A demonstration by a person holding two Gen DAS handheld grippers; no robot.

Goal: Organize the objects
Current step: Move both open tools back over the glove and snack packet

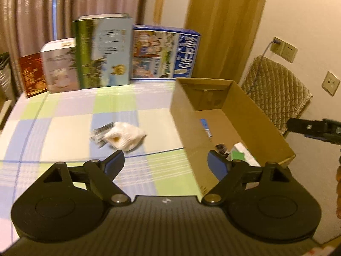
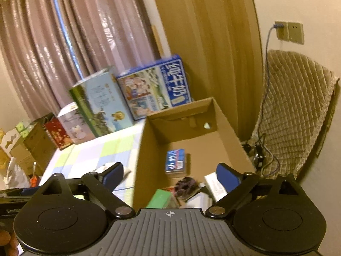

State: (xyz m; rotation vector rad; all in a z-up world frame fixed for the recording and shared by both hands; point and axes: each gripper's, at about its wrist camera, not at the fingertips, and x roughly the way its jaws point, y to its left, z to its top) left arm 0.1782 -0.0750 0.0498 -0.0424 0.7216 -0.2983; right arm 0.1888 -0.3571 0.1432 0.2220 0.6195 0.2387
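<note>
Tabletop with a pastel checked cloth point(image 1: 64, 128), seen from the left wrist view: the left gripper point(image 1: 165, 162) is spread wide and holds nothing; ahead of its left finger a crumpled white wrapper with a dark printed strip point(image 1: 121, 137) lies loose on the cloth, just beside the open brown cardboard box point(image 1: 187, 115). Four upright printed cartons point(image 1: 104, 51) stand along the far edge. Right wrist view: the right gripper point(image 2: 170, 176) is likewise wide open and empty, poised over the cardboard box, whose floor holds a small blue packet point(image 2: 175, 161), a green packet point(image 2: 159, 198) and a dark round item point(image 2: 186, 186). The wrapper appears light, soft and easily crushed; a pinch across its bunched middle should hold, though the film may slip and the printed strip may be a separate piece
</note>
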